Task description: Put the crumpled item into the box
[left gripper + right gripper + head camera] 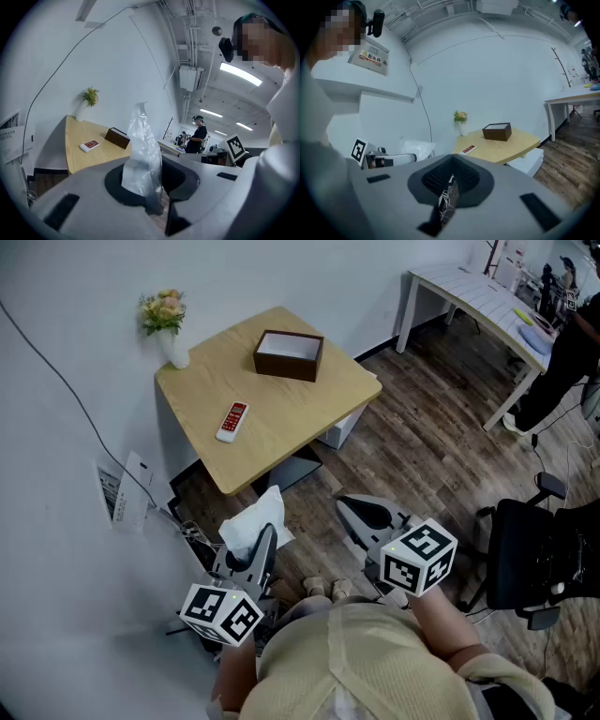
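Note:
A crumpled clear plastic bag (251, 523) sticks up from my left gripper (260, 554), which is shut on it; in the left gripper view the bag (141, 152) stands between the jaws. The dark brown open box (289, 353) sits at the far side of the wooden table (281, 423), well ahead of both grippers; it also shows in the left gripper view (117, 137) and the right gripper view (497, 131). My right gripper (362, 513) is to the right of the left one, over the floor, shut with nothing in it (449, 187).
A red and white remote (232, 421) lies on the table's near half. A white vase of flowers (167, 322) stands at its far left corner. A black office chair (536, 559) is at my right, with a white desk (473, 294) and a person (562, 352) beyond.

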`<state>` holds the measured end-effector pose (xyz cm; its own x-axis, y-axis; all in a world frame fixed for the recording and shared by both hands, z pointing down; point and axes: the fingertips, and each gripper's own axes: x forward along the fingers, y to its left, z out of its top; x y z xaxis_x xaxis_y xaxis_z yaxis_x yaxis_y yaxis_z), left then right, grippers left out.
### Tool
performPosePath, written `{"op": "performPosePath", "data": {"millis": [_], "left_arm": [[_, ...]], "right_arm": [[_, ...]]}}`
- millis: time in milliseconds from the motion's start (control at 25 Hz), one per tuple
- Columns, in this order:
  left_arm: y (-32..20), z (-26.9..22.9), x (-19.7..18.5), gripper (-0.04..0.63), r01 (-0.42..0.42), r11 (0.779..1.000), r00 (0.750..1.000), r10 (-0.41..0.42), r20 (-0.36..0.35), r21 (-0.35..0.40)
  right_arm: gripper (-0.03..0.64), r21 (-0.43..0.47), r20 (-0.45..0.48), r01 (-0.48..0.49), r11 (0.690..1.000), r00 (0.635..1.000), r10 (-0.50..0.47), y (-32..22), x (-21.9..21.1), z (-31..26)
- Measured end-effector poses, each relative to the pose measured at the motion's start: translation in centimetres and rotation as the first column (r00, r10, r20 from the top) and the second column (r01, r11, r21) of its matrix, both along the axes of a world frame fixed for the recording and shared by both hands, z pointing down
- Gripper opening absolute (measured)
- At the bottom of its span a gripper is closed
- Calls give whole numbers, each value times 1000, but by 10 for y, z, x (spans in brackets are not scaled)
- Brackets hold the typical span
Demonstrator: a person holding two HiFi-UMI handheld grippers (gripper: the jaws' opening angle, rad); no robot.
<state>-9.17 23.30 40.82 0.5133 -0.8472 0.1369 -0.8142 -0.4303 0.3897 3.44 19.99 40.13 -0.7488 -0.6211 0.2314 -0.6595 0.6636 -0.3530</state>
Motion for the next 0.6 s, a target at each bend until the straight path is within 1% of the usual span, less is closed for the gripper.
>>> {"op": "performPosePath", "data": {"millis": [120,360,600], "left_arm": [[-2,1,-1,80,6,1000,1000,-6,-1,-4],[-6,3,-6,80,8,1000,1000,-8,0,-10],[-8,2,-13,80,16,1000,1000,-16,-4,-5]], "right_arm": [[29,-10,0,-1,1000,1000,1,-1,1,3],[29,-36,40,-1,999,999,2,-7,-3,2],[31,-25,46,37,999,998,-35,-7,-13,0]]}}
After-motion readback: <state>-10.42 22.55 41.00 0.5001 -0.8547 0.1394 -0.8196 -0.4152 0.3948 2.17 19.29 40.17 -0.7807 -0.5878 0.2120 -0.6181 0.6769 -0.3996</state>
